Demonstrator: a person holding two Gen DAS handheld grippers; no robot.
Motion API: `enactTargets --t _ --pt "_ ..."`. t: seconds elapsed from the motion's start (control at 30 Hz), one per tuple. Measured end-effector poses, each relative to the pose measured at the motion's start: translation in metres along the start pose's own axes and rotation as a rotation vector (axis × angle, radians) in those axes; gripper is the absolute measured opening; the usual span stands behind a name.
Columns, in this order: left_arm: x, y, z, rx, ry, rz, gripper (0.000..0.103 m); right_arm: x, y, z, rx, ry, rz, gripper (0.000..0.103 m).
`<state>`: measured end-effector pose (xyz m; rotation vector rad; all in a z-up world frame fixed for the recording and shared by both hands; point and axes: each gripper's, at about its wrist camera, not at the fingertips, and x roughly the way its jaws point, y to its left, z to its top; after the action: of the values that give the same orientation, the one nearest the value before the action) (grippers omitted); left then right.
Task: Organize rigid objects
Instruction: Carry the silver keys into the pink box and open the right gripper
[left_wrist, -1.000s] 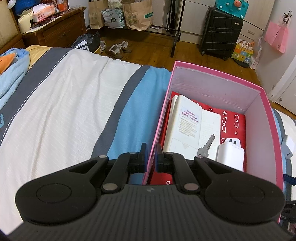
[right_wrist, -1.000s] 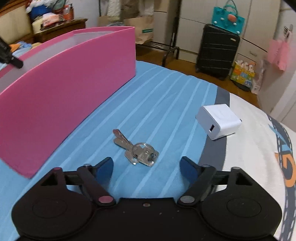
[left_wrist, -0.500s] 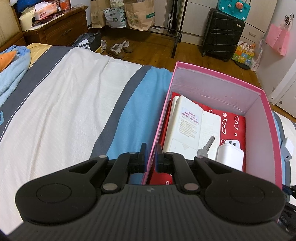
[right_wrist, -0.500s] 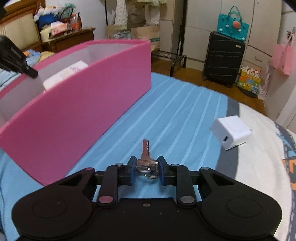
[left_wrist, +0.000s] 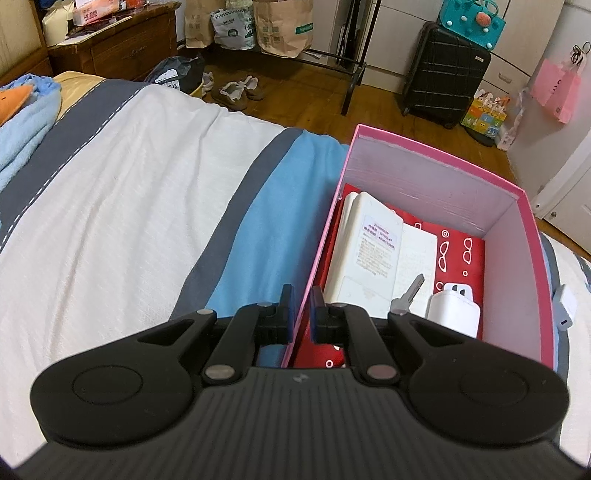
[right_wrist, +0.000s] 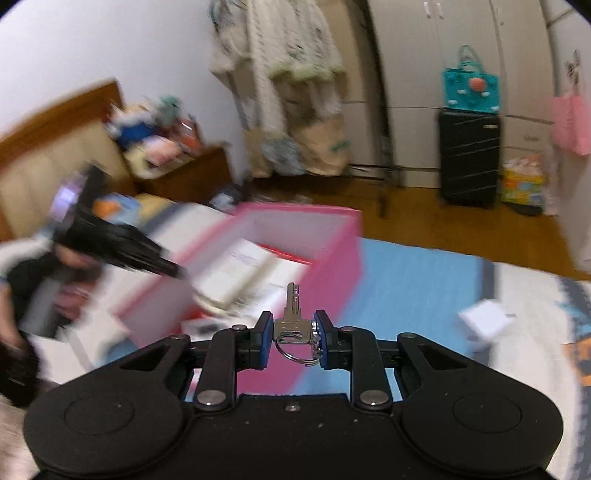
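Note:
A pink box (left_wrist: 532, 236) stands on the bed. My left gripper (left_wrist: 302, 306) is shut on the box's left wall near its front corner. Inside lie a white booklet (left_wrist: 364, 254), a single key (left_wrist: 408, 293) and a white charger (left_wrist: 452, 312) on a red sheet. My right gripper (right_wrist: 291, 334) is shut on a bunch of keys (right_wrist: 293, 321) with a ring, held in the air above the bed, facing the pink box (right_wrist: 332, 258). A second white charger (right_wrist: 484, 319) lies on the bedcover to the right; it also shows in the left wrist view (left_wrist: 565, 306).
The bedcover (left_wrist: 129, 192) is white, grey and blue striped. A blue towel (left_wrist: 22, 122) lies at the far left. On the floor beyond stand a black suitcase (left_wrist: 443, 74), paper bags (left_wrist: 280, 26) and shoes (left_wrist: 236, 92). The left hand-held gripper (right_wrist: 110, 240) shows blurred.
My right gripper closed on the bunch of keys and lifted it off the bed, swinging up toward the box. My left gripper kept its hold on the box wall.

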<state>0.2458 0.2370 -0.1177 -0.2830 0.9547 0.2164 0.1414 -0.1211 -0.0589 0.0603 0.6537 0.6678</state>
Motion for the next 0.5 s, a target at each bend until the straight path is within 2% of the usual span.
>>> enactTargets --t 0.1,0.27,0.43,0.47,0.5 --pt "-0.001 -0.003 -0.001 0.014 -0.004 0.008 0.007 0.009 0.018 -0.002 0.021 0.024 0.072 0.028" --pt "-0.001 -0.004 -0.002 0.008 -0.004 0.004 0.007 0.044 0.038 -0.004 -0.060 0.076 0.093 0.028" --pt "-0.002 -0.002 -0.001 0.008 -0.005 -0.005 0.007 0.080 0.033 0.004 -0.060 0.120 0.080 0.028" --pt "-0.002 -0.002 -0.001 -0.001 -0.004 -0.011 0.007 0.083 0.032 0.003 -0.065 0.107 0.088 0.031" --pt "-0.002 0.000 0.000 -0.009 -0.002 -0.016 0.007 0.082 0.028 0.004 -0.056 0.086 0.069 0.044"
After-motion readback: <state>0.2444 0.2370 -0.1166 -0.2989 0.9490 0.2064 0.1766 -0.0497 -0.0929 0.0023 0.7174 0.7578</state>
